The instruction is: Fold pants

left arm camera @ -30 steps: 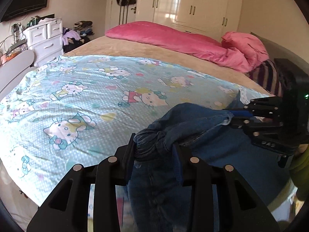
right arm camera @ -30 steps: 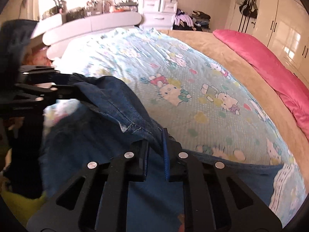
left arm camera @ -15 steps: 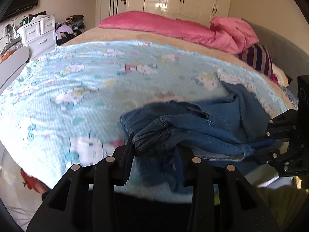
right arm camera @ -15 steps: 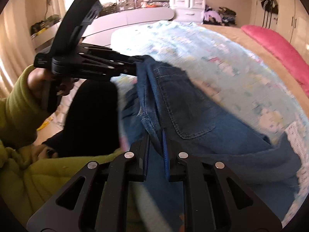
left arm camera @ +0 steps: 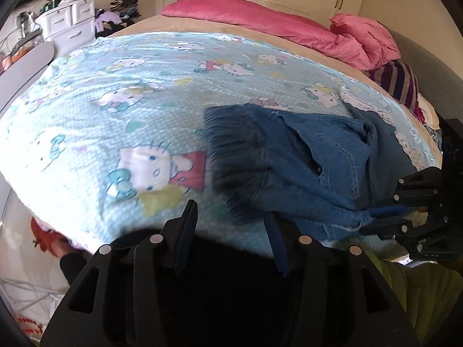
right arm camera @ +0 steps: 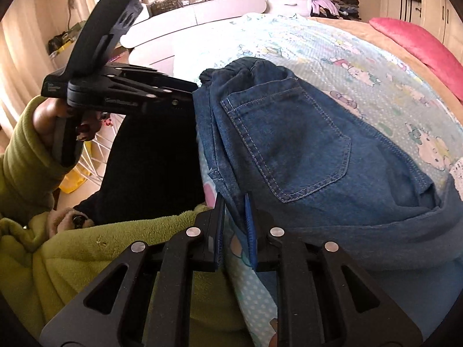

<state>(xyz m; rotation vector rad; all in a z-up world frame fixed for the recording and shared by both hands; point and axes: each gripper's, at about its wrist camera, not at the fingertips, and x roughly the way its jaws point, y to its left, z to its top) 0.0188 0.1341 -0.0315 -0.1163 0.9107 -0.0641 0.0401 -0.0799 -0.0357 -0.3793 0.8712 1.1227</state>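
Blue denim pants (left arm camera: 303, 170) lie bunched at the near edge of the bed, back pocket up in the right wrist view (right arm camera: 289, 141). My left gripper (left arm camera: 231, 231) is open; its jaws stand wide apart just short of the gathered waistband, holding nothing. It also shows in the right wrist view (right arm camera: 185, 92) by the waistband's left edge. My right gripper (right arm camera: 234, 219) has its jaws a narrow gap apart with the denim edge between them. In the left wrist view it (left arm camera: 385, 217) sits at the pants' near right corner, still pinching the cloth.
The bed carries a light blue cartoon-cat blanket (left arm camera: 115, 101), with pink bedding (left arm camera: 289, 26) and a striped pillow (left arm camera: 399, 84) at the far end. White drawers (left arm camera: 69, 23) and a cluttered white counter (right arm camera: 202, 8) stand at the left. The person's green sleeve (right arm camera: 86, 260) is close below.
The left gripper has opened and let the waistband drop onto the bed. The pants have settled flatter on the blanket. The right gripper still holds the denim edge.
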